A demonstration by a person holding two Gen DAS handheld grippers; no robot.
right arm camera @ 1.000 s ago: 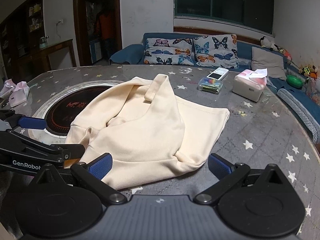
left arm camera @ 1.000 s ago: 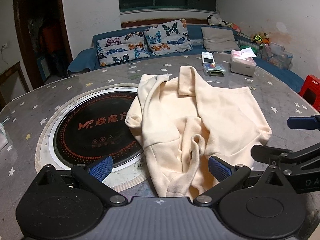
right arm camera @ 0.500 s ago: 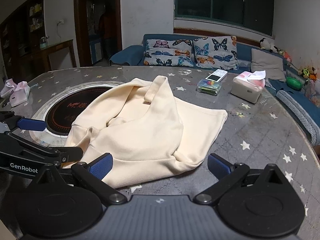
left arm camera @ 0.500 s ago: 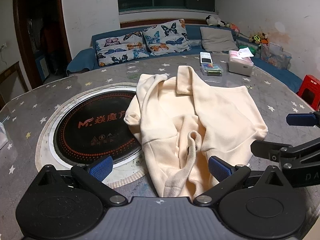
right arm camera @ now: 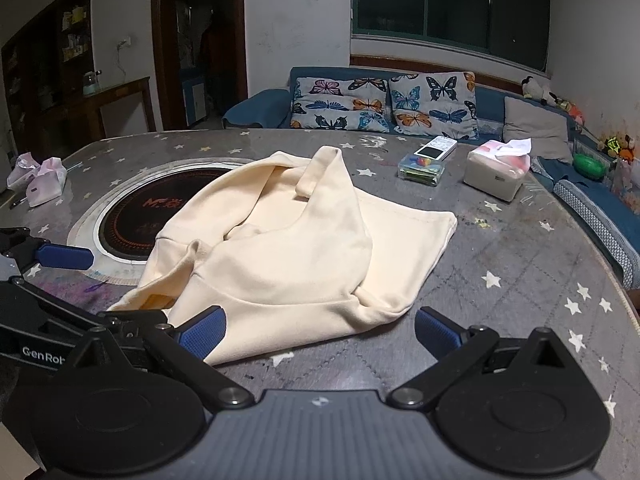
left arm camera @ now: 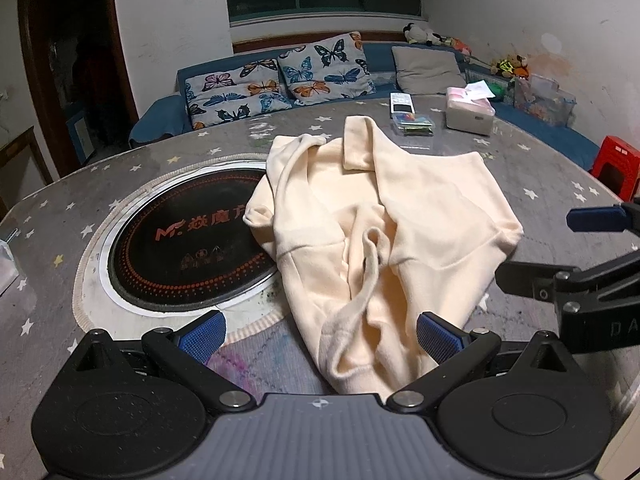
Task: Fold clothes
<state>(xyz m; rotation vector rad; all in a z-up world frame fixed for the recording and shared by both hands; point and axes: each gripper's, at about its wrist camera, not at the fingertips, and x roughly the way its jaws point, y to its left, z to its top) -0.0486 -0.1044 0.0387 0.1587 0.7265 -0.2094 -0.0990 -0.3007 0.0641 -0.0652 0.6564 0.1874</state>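
Observation:
A cream sweatshirt [left arm camera: 384, 216] lies crumpled on the grey starred table [left arm camera: 540, 184], one sleeve folded across its body. It partly covers the round black cooktop [left arm camera: 180, 240]. My left gripper [left arm camera: 320, 338] stands open just short of the garment's near hem, nothing between its blue pads. In the right wrist view the same sweatshirt [right arm camera: 288, 252] lies ahead of my right gripper [right arm camera: 318, 336], which is open too. Its left pad hovers at the hem and its right pad stands over bare table. Each gripper shows at the edge of the other's view.
A white tissue box [right arm camera: 498, 172], a clear plastic box [right arm camera: 422, 168] and a remote [right arm camera: 436, 147] sit at the table's far right. Pink tissue packs [right arm camera: 40, 178] lie far left. A blue sofa with butterfly cushions [right arm camera: 384, 104] runs behind. A red stool [left arm camera: 616, 164] stands off the right edge.
Both grippers have drawn back slightly towards the near edge, so the sweatshirt sits a little farther ahead. Both stay open; the garment has not moved.

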